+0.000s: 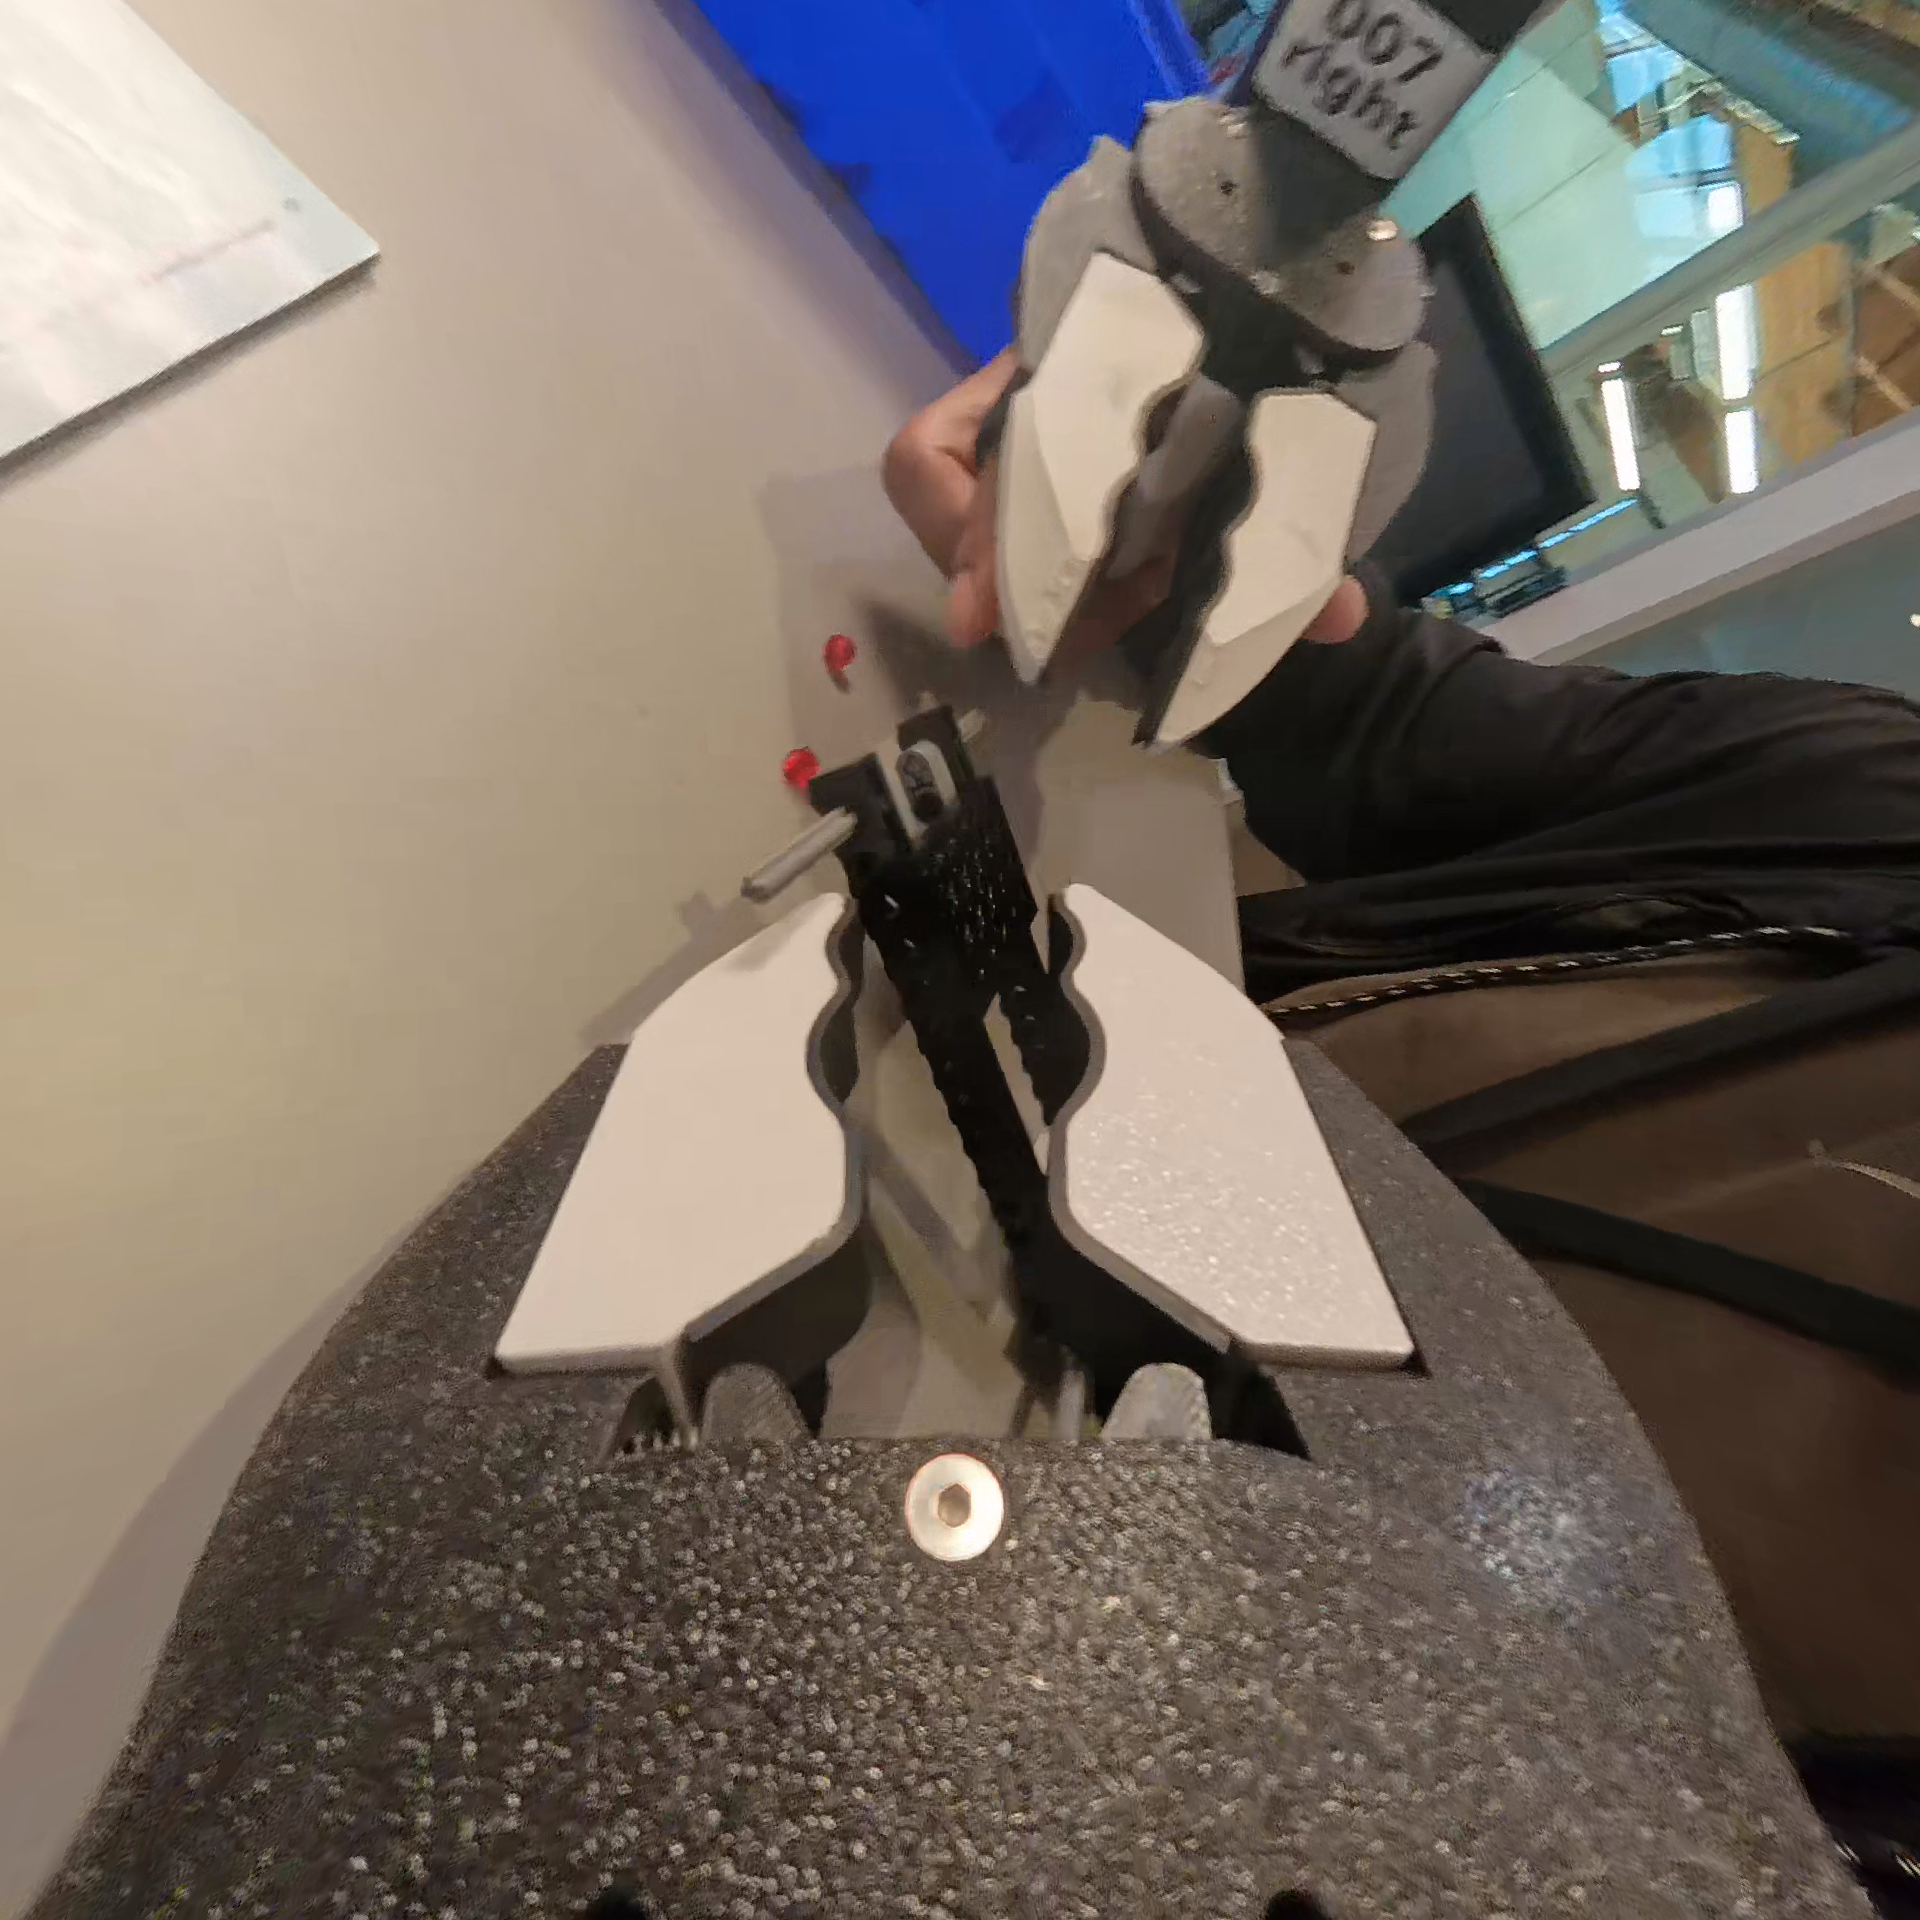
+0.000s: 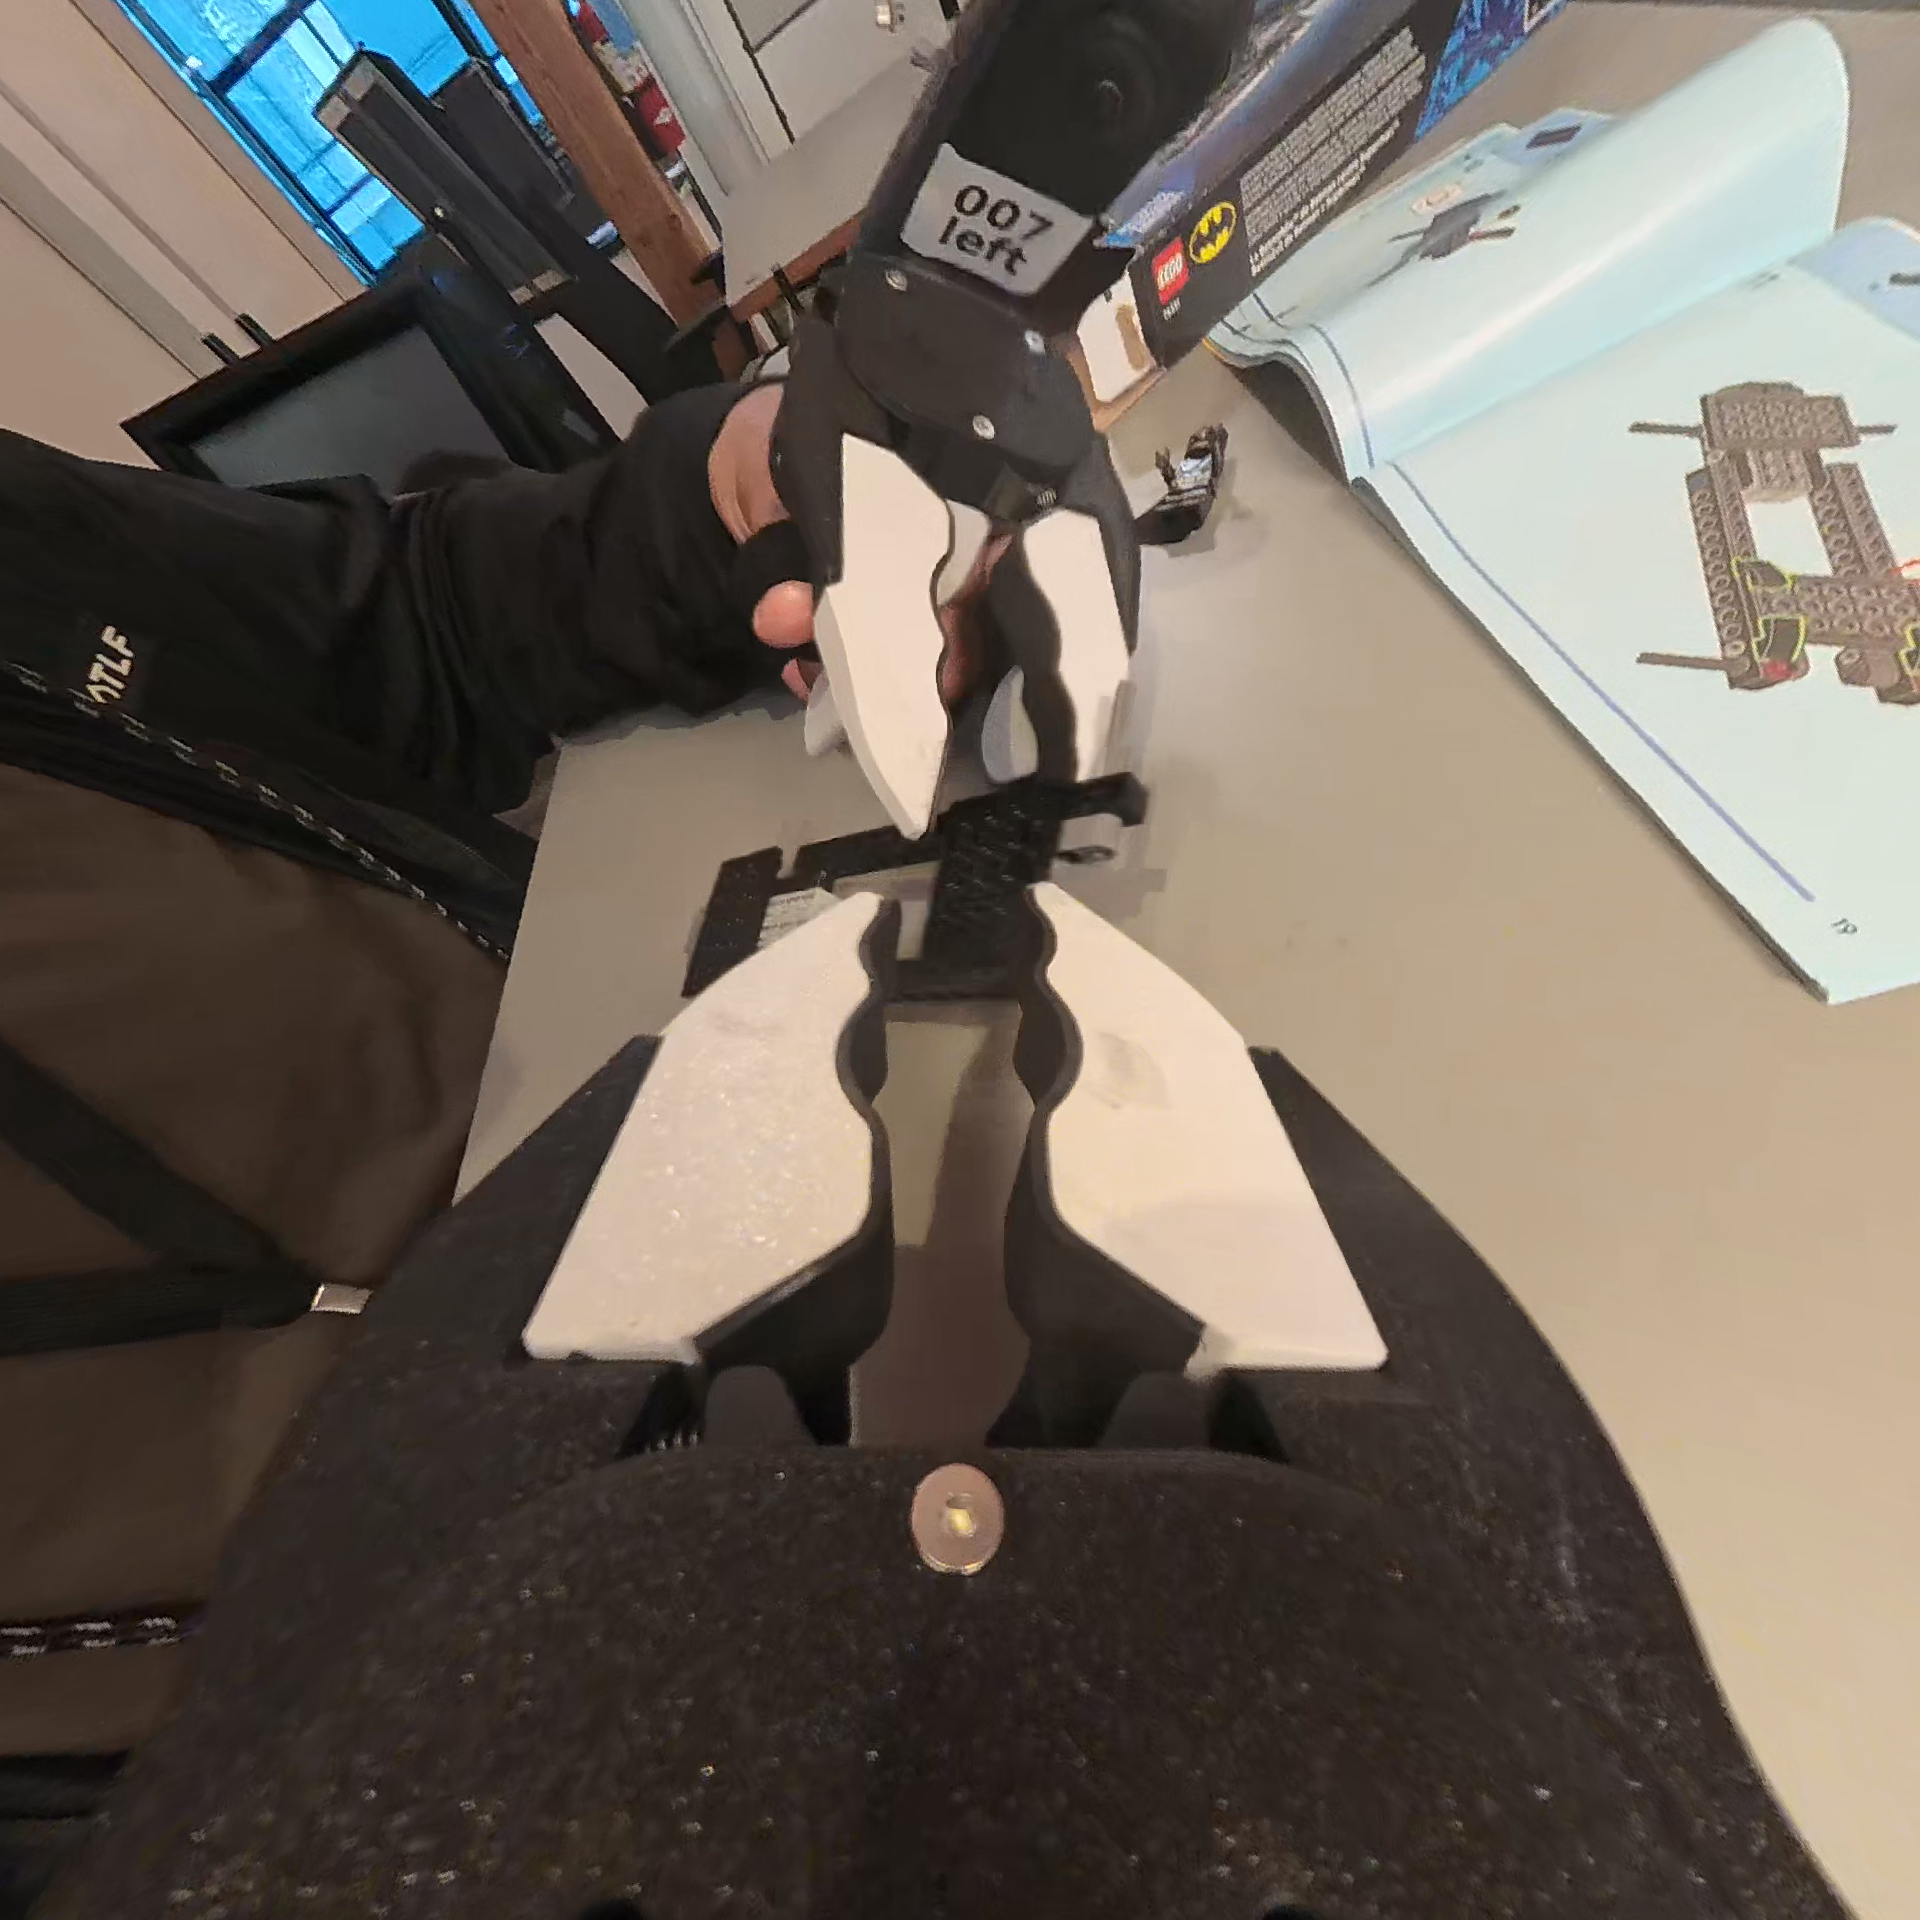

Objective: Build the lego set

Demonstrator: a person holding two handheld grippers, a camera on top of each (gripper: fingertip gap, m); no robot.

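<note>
1. Left camera: my left tongs sit moderately open with the long black brick frame running up the slot between the fingers. That way the studded strip lies along them and the wide end pokes out past the tips. The right-side pad looks to be against the strip and there's a sliver of room on the other side. It's blurry, so I can't tell if I've really got a grip.
2. Same camera: a grey pin sticks out sideways from the frame. Two red bits lie on the table just beyond it. My right tongs come in from the far end, parted.
3. Right camera: my right tongs are narrowly open, straddling a studded bar of the frame. One pad is close against it, and there's a visible gap at the other, so I'd say no pinch.
4. Same camera: the left tongs meet the frame from the opposite side. The table edge and my lap are near on the left. On the right there's open tabletop, then the open booklet and the box well off.
</note>
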